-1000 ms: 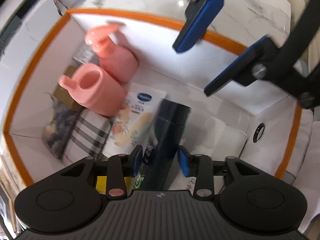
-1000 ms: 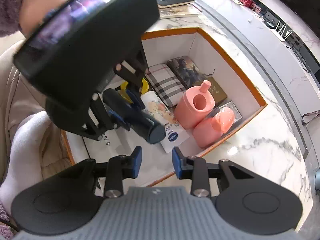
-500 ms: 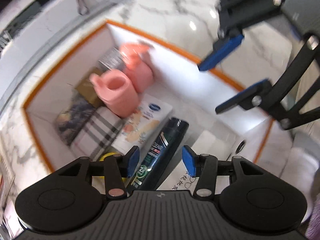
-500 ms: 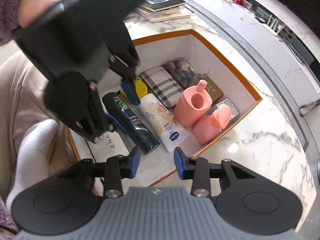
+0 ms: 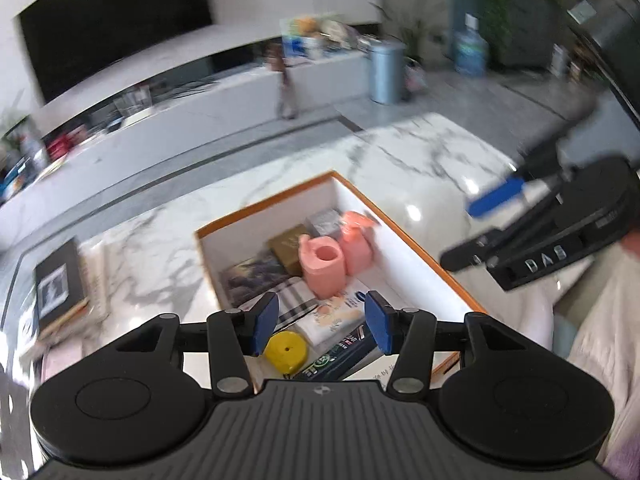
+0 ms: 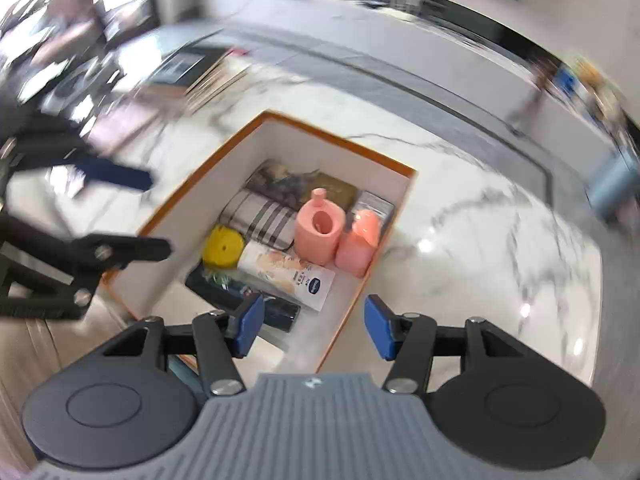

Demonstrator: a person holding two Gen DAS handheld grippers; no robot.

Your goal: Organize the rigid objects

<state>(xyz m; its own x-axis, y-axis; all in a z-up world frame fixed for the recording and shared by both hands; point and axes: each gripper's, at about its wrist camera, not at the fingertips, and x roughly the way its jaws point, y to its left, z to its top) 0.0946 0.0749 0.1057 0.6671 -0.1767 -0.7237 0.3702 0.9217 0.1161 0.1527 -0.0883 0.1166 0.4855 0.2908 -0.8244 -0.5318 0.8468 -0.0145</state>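
Observation:
An orange-rimmed white box [image 5: 400,236] [image 6: 336,140] on the marble table holds two pink containers [image 5: 322,266] [image 6: 320,232], a white tube [image 6: 286,268], a dark bottle [image 6: 244,300] [image 5: 336,354], a yellow round piece [image 5: 286,350] [image 6: 223,246], a plaid case [image 6: 260,216] and small boxes. My left gripper [image 5: 322,326] is open and empty, raised above the box's near end. My right gripper [image 6: 312,326] is open and empty above the box's near corner. Each gripper shows in the other's view, the right one [image 5: 496,196] and the left one [image 6: 116,176], both open.
Books [image 5: 60,280] [image 6: 192,68] lie on the marble table beyond the box. A pale cushion or sofa [image 5: 592,320] borders the near side. A long counter with clutter [image 5: 200,92] runs behind the table.
My left gripper let go of the dark bottle, which now lies in the box. Both grippers have pulled up and back from the box, and both have opened wider.

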